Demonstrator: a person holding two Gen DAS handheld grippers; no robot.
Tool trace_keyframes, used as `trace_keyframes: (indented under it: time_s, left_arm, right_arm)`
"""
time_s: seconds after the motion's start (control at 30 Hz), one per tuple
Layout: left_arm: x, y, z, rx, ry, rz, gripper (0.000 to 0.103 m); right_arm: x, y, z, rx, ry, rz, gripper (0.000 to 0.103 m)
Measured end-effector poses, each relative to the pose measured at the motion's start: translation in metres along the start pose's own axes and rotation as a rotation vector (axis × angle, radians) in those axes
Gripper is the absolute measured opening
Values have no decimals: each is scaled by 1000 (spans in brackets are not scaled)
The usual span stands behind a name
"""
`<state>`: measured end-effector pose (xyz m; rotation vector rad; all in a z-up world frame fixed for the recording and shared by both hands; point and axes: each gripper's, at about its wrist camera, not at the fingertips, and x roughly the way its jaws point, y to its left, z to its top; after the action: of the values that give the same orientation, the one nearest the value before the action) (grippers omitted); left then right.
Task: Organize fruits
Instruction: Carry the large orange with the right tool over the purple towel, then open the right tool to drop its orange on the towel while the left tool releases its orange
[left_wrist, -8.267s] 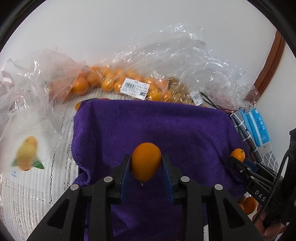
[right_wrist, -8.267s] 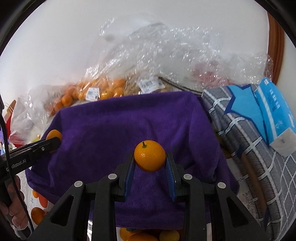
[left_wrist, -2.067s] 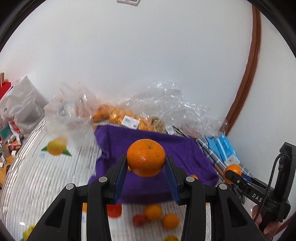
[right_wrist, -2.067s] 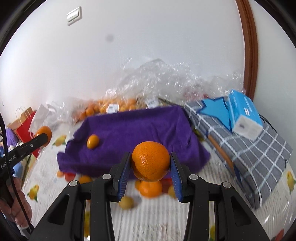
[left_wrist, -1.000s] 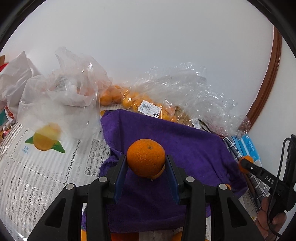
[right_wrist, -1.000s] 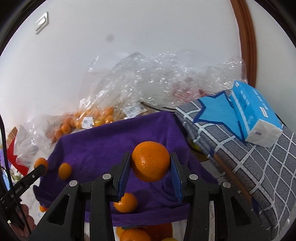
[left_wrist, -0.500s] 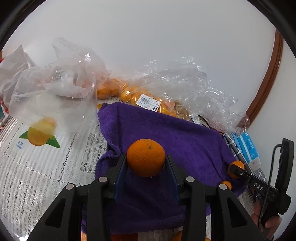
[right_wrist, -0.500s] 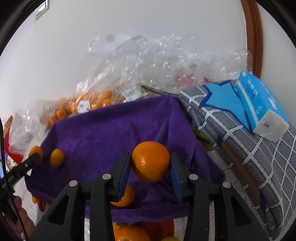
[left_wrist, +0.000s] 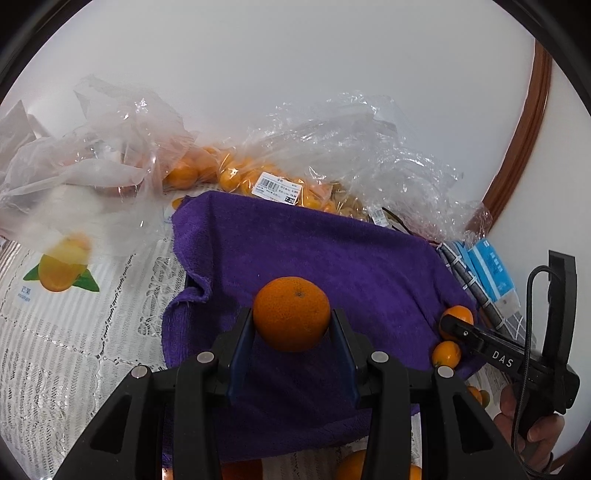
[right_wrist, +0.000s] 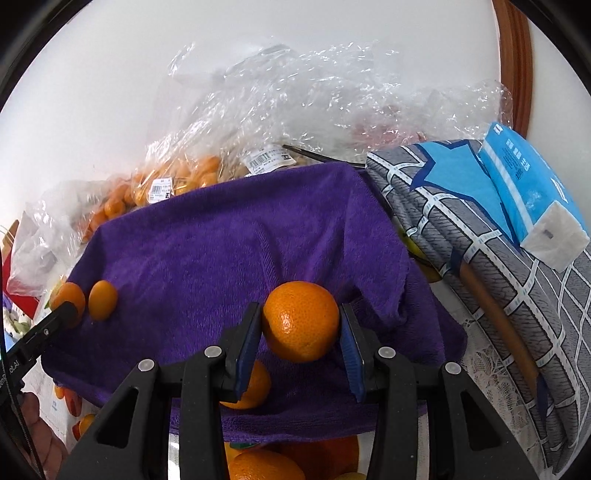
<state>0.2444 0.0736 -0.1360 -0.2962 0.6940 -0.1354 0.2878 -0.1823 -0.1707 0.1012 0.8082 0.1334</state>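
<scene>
My left gripper (left_wrist: 291, 332) is shut on a round orange (left_wrist: 291, 312) and holds it over the near left part of a purple towel (left_wrist: 314, 251). My right gripper (right_wrist: 301, 332) is shut on another orange (right_wrist: 301, 319) over the near right part of the same towel (right_wrist: 221, 251). A small kumquat (right_wrist: 102, 299) lies on the towel's left side next to the left gripper's tip (right_wrist: 68, 308). Another small fruit (right_wrist: 249, 386) lies on the towel under my right gripper; it also shows in the left wrist view (left_wrist: 447, 354).
Clear plastic bags of small oranges (left_wrist: 229, 173) lie behind the towel against the white wall. A grey checked bag (right_wrist: 480, 258) with a blue tissue pack (right_wrist: 532, 192) is on the right. Loose fruits (right_wrist: 266, 465) lie on the lace tablecloth (left_wrist: 74, 332) in front of the towel.
Both grippers have moved forward and lower over the towel, each still holding its orange. The right gripper's tip now sits closer to the towel's right edge.
</scene>
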Motion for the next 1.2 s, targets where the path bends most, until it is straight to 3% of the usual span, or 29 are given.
trace_keyframes:
  time_s: [0.53, 0.67, 1.2]
  left_arm:
    - [4, -3, -1, 16, 15, 3, 39]
    - [4, -3, -2, 16, 15, -5, 39]
    - [-2, -9, -3, 47, -6, -28, 44]
  right_arm:
    - [-6, 9, -3, -45, -27, 0, 43]
    - [-15, 9, -1, -37, -80, 0, 53]
    - [-32, 12, 2, -47, -140, -23, 53]
